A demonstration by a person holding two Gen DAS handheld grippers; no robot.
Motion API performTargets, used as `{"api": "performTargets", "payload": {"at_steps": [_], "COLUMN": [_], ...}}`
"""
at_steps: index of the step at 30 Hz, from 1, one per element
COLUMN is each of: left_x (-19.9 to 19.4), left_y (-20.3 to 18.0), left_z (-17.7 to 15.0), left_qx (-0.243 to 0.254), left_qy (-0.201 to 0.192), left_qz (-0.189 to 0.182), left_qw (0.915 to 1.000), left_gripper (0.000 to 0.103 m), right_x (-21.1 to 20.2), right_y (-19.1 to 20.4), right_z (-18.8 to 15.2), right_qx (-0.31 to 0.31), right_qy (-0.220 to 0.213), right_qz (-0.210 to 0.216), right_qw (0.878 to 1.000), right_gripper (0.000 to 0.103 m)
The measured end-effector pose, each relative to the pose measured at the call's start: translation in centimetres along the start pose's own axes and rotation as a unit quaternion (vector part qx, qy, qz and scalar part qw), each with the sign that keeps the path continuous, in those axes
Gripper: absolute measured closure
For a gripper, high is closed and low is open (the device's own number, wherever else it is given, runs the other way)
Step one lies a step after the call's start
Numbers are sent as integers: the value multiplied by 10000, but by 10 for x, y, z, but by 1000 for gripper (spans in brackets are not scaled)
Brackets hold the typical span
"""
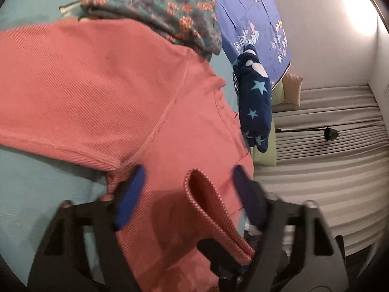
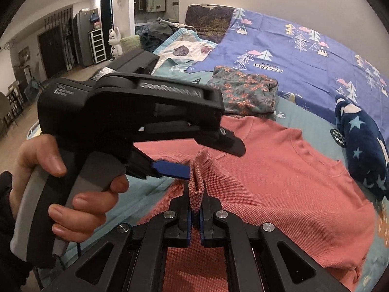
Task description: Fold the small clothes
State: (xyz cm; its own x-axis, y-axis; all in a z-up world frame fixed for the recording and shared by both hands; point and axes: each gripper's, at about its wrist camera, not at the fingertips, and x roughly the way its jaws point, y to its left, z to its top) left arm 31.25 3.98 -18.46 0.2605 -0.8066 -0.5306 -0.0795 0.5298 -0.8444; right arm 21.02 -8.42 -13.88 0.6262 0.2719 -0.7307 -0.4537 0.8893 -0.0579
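We see a big bed with a teal sheet (image 2: 306, 119) and a blue blanket with little trees (image 2: 291, 48) on it. A pink shirt (image 2: 279, 189) lies spread out flat on the teal sheet, near the middle. It is the biggest piece of clothing here. Just past its far edge sits a folded flowery cloth (image 2: 245, 92), and it touches the shirt. Beside the shirt's neck lies a dark blue fuzzy thing with stars (image 2: 359, 146).

Our left gripper (image 1: 187, 192) is held over the shirt with its two blue fingers (image 1: 131, 194) spread wide apart. A cuff of the shirt (image 1: 211, 206) stands up in the gap between them, but the fingers do not squeeze it. In the right view we see a bare hand (image 2: 60, 189) around that gripper's gray handle.

Our right gripper (image 2: 195, 209) is pinched tight on that same cuff, and the pink cloth pokes up out of the closed fingers.
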Motion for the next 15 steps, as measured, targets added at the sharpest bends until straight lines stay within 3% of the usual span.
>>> {"api": "performTargets", "payload": {"at_steps": [5, 8, 10, 12, 15], "left_x": [8, 6, 3, 0, -9], "left_y": [1, -6, -15, -25, -43], "left_z": [1, 1, 4, 7, 15], "left_qx": [108, 344, 501, 663, 1020], "left_qy": [2, -198, -243, -316, -508], "left_qz": [-53, 19, -102, -115, -114], "left_qw": [9999, 9992, 9984, 9972, 9934], "left_gripper": [96, 98, 98, 98, 98], "right_x": [1, 2, 3, 2, -9], "right_y": [-2, -2, -3, -5, -15], "right_z": [-1, -3, -5, -8, -12], "right_qx": [118, 221, 303, 358, 645], "right_qy": [18, 49, 172, 243, 111], "right_qz": [102, 176, 299, 407, 544], "right_qw": [9999, 9996, 9989, 9982, 9964], "right_gripper": [99, 95, 79, 58, 57]}}
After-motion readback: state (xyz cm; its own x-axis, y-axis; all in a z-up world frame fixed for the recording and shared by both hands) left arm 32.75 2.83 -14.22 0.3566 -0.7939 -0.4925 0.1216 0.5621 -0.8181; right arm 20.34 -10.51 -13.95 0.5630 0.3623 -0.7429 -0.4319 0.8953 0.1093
